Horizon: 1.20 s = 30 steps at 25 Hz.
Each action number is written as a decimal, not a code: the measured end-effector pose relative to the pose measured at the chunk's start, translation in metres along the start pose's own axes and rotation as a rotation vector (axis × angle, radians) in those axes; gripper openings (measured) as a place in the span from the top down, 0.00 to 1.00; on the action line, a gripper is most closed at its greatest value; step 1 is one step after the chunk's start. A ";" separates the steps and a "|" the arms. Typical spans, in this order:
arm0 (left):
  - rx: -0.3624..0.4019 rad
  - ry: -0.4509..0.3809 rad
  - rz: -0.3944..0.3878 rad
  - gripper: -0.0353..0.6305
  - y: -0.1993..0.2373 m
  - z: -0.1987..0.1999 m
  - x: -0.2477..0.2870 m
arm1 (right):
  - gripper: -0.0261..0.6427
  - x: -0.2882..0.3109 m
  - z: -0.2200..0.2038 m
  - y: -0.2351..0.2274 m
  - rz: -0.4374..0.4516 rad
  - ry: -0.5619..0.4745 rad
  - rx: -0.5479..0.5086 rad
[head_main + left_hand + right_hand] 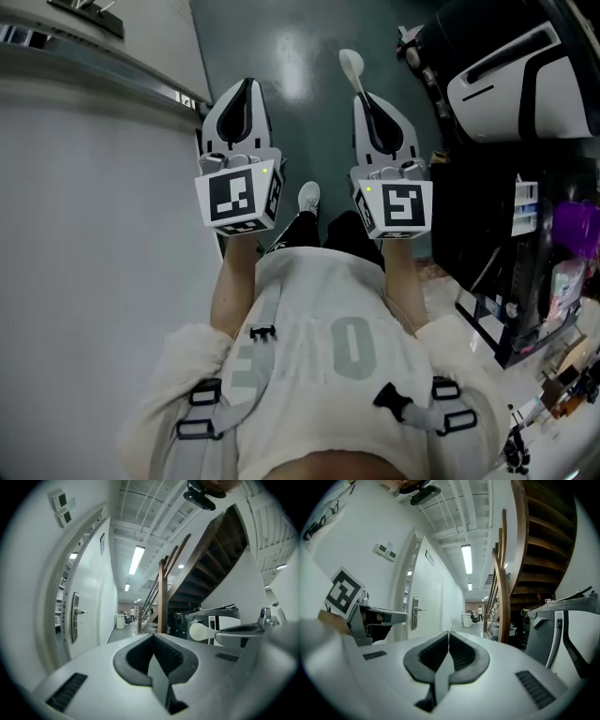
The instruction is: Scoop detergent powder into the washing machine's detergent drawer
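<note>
My right gripper point(368, 97) is shut on the handle of a white plastic scoop point(352, 64), whose empty bowl sticks out past the jaw tips. The left gripper view shows the same scoop point(201, 632) at its right. My left gripper point(247, 86) is held level beside the right one, jaws closed, and nothing pokes out of it. Both point forward over a green floor point(300, 56). In the right gripper view the handle point(440, 677) shows edge-on between the pads. No washing machine, detergent drawer or powder is in view.
A pale wall with a door frame point(94, 66) runs along the left. A black and white machine point(511, 80) and cluttered shelves point(534, 281) stand at the right. Ahead lie a long corridor point(469, 620) and a wooden staircase point(201, 555). The person's shoe point(307, 197) is below the grippers.
</note>
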<state>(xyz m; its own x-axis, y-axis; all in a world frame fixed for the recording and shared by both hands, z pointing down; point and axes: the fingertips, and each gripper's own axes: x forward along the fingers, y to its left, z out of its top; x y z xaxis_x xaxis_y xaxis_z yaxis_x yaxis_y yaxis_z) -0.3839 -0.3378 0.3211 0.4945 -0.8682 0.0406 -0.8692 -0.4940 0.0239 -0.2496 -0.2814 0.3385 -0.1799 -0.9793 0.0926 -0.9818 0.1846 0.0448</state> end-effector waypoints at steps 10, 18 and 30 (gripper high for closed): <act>0.009 0.028 -0.022 0.91 -0.031 0.007 0.022 | 0.95 0.004 0.017 -0.029 -0.011 -0.015 0.008; 0.014 0.025 -0.210 0.91 -0.117 0.022 0.058 | 0.95 -0.042 0.030 -0.101 -0.190 -0.044 0.016; 0.058 -0.010 -0.736 0.91 -0.386 0.033 0.062 | 0.95 -0.276 0.007 -0.269 -0.802 -0.040 0.053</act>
<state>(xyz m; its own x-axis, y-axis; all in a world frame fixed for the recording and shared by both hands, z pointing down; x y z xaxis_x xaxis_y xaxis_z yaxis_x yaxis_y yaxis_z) -0.0177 -0.2019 0.2813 0.9500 -0.3111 0.0256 -0.3109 -0.9504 -0.0117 0.0637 -0.0615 0.2939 0.5801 -0.8144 0.0166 -0.8143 -0.5794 0.0354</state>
